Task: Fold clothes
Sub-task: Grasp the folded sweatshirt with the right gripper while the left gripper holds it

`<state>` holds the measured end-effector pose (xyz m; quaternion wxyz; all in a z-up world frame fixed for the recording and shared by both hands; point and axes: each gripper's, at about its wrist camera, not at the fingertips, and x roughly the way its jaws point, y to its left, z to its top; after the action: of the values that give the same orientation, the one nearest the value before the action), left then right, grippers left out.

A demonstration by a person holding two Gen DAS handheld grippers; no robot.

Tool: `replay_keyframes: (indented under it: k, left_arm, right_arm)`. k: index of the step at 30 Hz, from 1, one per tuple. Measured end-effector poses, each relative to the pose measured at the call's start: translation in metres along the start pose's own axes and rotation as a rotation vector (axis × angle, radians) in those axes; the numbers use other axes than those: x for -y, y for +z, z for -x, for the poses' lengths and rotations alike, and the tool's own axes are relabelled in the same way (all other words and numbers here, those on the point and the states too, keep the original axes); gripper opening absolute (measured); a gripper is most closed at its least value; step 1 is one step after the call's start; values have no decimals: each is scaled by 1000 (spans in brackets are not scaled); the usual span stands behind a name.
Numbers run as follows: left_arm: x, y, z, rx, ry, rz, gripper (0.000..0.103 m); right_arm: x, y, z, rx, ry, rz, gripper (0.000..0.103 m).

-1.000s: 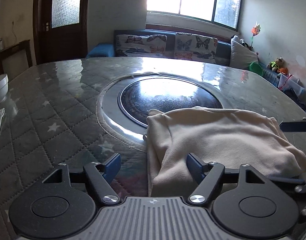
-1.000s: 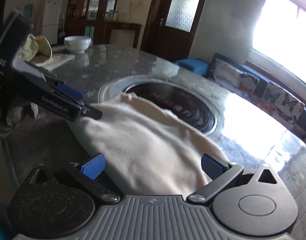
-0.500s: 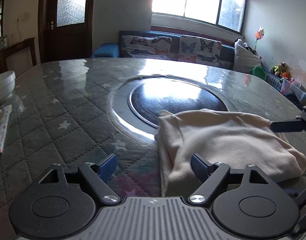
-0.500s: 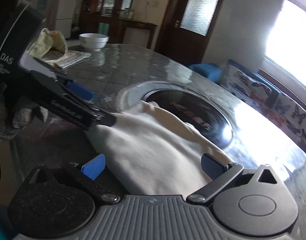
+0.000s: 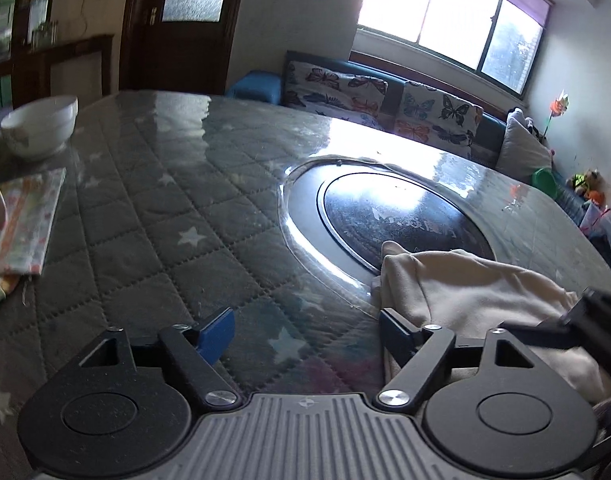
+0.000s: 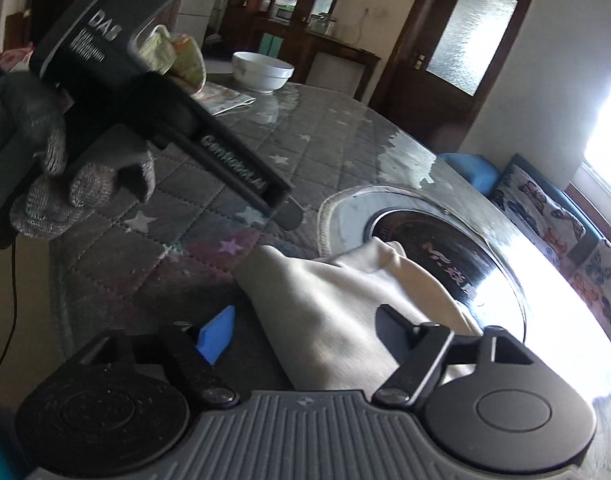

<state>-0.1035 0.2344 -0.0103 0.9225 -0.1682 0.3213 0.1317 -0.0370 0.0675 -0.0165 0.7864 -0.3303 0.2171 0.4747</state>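
A cream folded garment [image 5: 477, 296] lies on the quilted table, partly over the round black hotplate [image 5: 401, 224]. My left gripper [image 5: 305, 330] is open above bare table, and only its right finger reaches the garment's left edge. In the right wrist view the garment [image 6: 337, 292] lies between and under the wide-apart fingers of my right gripper [image 6: 303, 328], which is open. A grey-gloved hand [image 6: 53, 168] holds the left gripper [image 6: 277, 200] above the table, to the garment's left and clear of it.
A white bowl [image 5: 39, 126] and a patterned cloth [image 5: 21, 220] sit at the table's far left. Beyond the table are a sofa with butterfly cushions [image 5: 385, 96], a dark door and a cabinet. The table's near edge [image 6: 61, 280] runs close to the right gripper.
The left gripper has lifted and swung left off the garment, which now sits at that view's right. The right gripper has drawn back a little. Both stay open.
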Motion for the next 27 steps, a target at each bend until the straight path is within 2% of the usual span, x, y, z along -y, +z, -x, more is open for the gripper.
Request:
replay_keyframes:
  k: [1, 3, 5, 6, 8, 11, 14, 22, 27]
  left_arm:
    - [-2, 1, -1, -7, -14, 15, 77]
    - [-2, 3, -2, -18, -34, 42, 77]
    - [-4, 4, -4, -31, -55, 71, 77]
    - [-4, 5, -5, -39, -66, 87, 77]
    - [-6, 6, -6, -52, -93, 125, 77]
    - [-7, 7, -8, -72, -132, 184, 79]
    - [-10, 8, -12, -95, -175, 261, 83]
    - [-4, 16, -20, -128, -217, 376, 93]
    - [3, 18, -28, -169, -267, 432, 94]
  right_arm:
    - [-1, 1, -2, -3, 4, 5, 66]
    - [-3, 3, -5, -2, 11, 15, 64]
    - [-3, 5, -8, -1, 20, 17, 54]
    - [-3, 5, -10, -1, 25, 16, 53]
    - [-1, 6, -12, 1, 28, 7, 44]
    - [7, 5, -12, 20, 36, -35, 32]
    - [16, 4, -7, 46, 53, -93, 26]
    - [42, 0, 6, 99, 121, -256, 20]
    - [55, -4, 13, 129, 155, -330, 19]
